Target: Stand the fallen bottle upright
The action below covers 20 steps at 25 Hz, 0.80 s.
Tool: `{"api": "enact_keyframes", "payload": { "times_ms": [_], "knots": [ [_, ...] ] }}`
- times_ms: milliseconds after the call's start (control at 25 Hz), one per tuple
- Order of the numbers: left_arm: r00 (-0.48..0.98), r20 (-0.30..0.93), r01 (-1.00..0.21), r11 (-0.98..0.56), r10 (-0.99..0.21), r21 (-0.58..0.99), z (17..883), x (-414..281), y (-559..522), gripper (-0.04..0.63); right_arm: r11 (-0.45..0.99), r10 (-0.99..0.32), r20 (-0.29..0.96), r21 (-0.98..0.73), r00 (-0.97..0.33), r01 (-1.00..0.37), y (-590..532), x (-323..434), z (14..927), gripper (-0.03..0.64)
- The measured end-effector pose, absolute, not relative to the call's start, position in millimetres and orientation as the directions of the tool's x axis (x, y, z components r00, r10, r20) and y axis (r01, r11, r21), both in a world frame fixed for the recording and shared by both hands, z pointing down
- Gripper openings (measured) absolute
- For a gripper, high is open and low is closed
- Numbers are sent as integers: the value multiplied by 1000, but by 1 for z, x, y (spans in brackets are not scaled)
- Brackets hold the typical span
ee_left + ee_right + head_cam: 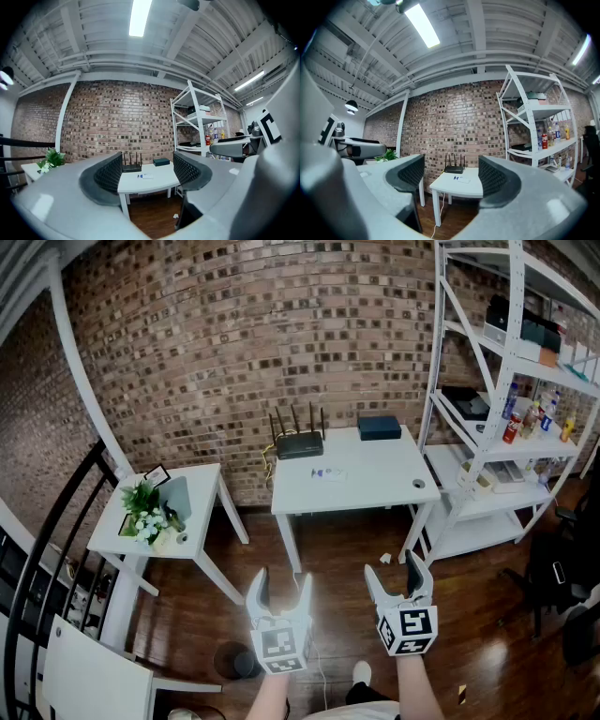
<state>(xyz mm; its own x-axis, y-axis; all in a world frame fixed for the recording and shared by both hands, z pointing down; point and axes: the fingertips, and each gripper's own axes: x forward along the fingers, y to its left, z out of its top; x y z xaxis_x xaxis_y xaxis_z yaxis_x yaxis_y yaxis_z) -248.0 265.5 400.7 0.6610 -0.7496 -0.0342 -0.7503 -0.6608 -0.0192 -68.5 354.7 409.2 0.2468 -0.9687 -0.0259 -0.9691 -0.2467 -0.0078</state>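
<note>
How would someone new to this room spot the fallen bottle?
Go to the larger white table against the brick wall. In front of the black router lies the bottle on its side: small, pale, blue-marked, unlike the router and dark box behind it.

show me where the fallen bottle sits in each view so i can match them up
Head view: the fallen bottle lies mid-top on the white table, just above the picture's centre.
Left gripper view: low centre, small and far off, on the same tabletop.
Right gripper view: low centre, also small and far off.
Shared landmark: the black router with upright antennas, behind the bottle at the brick wall in all three views.
</note>
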Motion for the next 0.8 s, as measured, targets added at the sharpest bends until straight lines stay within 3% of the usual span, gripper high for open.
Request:
{"api": "enact_keyframes", "payload": {
  "times_ms": [320,600,800],
  "knots": [
    [638,-5,-770,-638,-770,-31,402,-149,199,331,-178,-983,-34,-6,178,-984,285,26,407,341],
    [551,44,-834,-551,-833,-3,420,-125,137,334,-73,-997,28,-28,72,-997,235,52,439,336],
    [650,37,-760,-650,-759,13,428,-79,94,353,-73,-996,60,-52,70,-996,184,84,453,333]
  ]
}}
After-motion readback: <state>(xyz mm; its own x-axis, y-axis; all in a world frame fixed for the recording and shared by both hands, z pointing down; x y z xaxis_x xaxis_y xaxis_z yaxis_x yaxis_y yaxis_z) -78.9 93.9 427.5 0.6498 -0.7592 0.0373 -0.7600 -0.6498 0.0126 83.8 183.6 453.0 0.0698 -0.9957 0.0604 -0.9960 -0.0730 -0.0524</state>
